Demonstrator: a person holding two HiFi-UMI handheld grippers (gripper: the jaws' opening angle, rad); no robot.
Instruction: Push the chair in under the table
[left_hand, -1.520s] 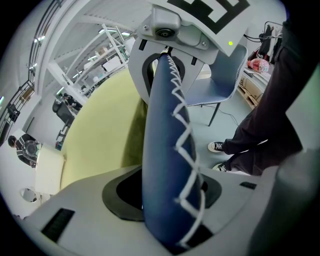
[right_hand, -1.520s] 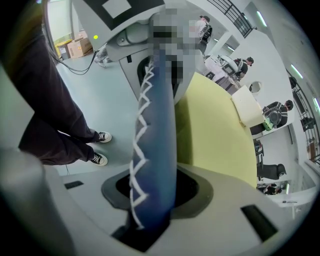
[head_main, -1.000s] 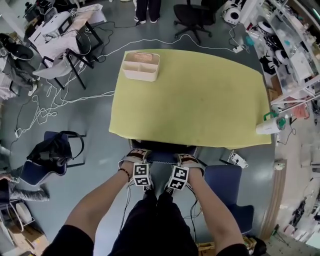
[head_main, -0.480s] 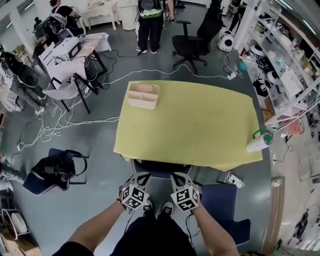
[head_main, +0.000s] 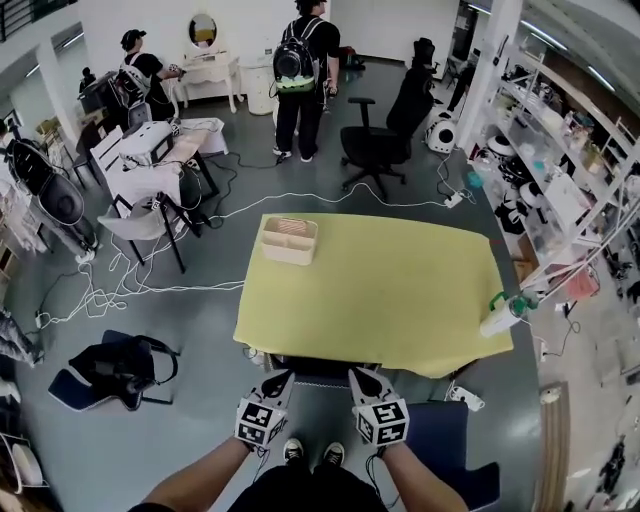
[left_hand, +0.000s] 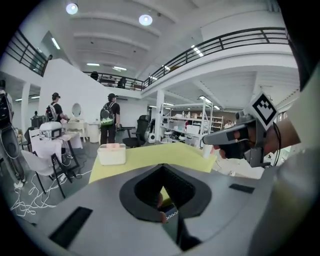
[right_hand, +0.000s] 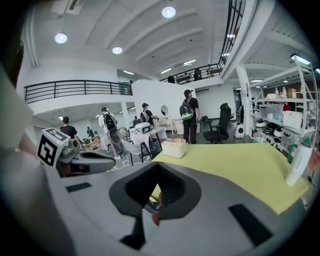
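The table wears a yellow cloth. The dark chair stands tucked under its near edge, only its back showing. Both grippers hang raised in front of me, apart from the chair and pointing toward the table. My left gripper is shut with nothing in it, and so is my right gripper. In the left gripper view the left gripper has closed jaws over the yellow table. In the right gripper view the right gripper is likewise closed and empty.
A beige basket sits at the table's far left; a white spray bottle stands at its right corner. A blue chair is at my right, another with a black bag at left. Cables cross the floor; two people stand beyond.
Both grippers have come up off the chair's back, closed their jaws and rolled. The head view has tilted up, showing more of the room.
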